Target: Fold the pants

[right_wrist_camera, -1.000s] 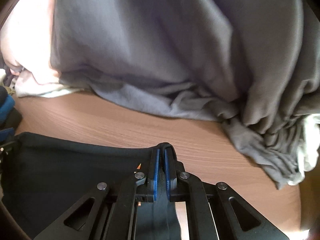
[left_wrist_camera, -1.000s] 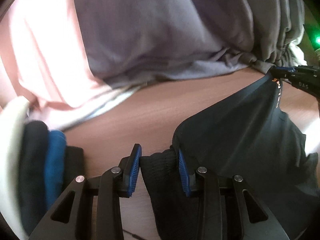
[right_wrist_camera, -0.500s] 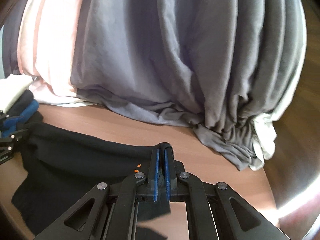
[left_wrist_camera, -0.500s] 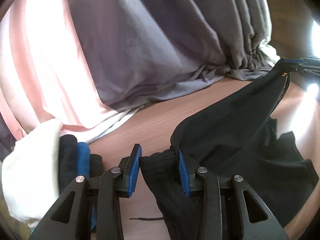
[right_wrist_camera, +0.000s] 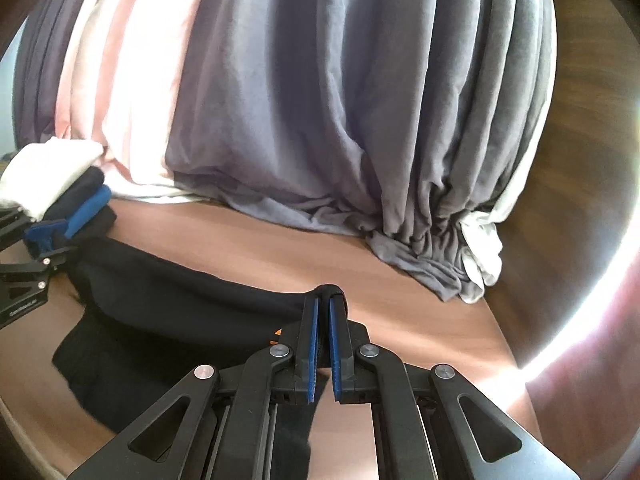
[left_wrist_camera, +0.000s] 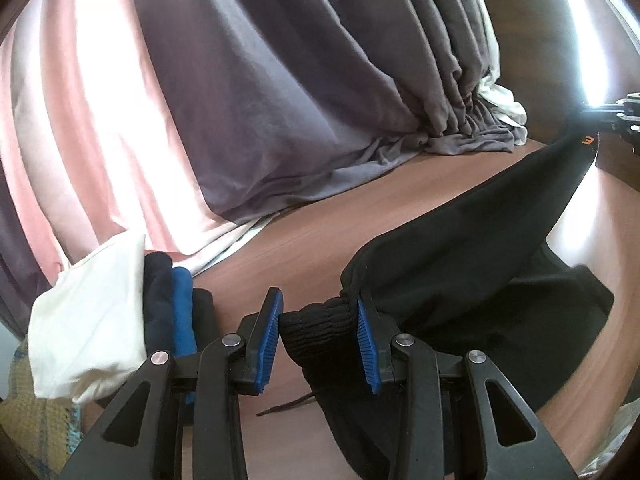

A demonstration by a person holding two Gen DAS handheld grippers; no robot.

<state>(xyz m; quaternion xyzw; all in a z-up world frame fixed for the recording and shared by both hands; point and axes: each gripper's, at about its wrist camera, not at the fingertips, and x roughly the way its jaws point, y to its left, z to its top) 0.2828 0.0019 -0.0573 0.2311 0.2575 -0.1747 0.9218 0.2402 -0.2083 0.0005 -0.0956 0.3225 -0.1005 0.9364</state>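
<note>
The black pants (left_wrist_camera: pixel 460 248) hang stretched between my two grippers above the brown table (left_wrist_camera: pixel 304 236). My left gripper (left_wrist_camera: pixel 318 304) is shut on their ribbed waistband (left_wrist_camera: pixel 320 328), which bunches between the blue pads. My right gripper (right_wrist_camera: pixel 323 300) is shut on the far end of the pants (right_wrist_camera: pixel 180 292), near a small orange logo (right_wrist_camera: pixel 277 332). The right gripper also shows at the far right of the left wrist view (left_wrist_camera: pixel 616 114). The left gripper also shows at the left edge of the right wrist view (right_wrist_camera: pixel 32 248). The lower part of the pants sags toward the table.
A stack of folded clothes, white, navy and blue (left_wrist_camera: pixel 120 304), lies at the table's left end. Grey and pink curtains (left_wrist_camera: pixel 248 100) hang behind and pool onto the table's back edge (right_wrist_camera: pixel 420 256). A woven mat (left_wrist_camera: pixel 36 420) shows at lower left.
Both grippers have risen with the pants, lifting them off the table and stretching them. More of the curtains and the table's right end have come into view.
</note>
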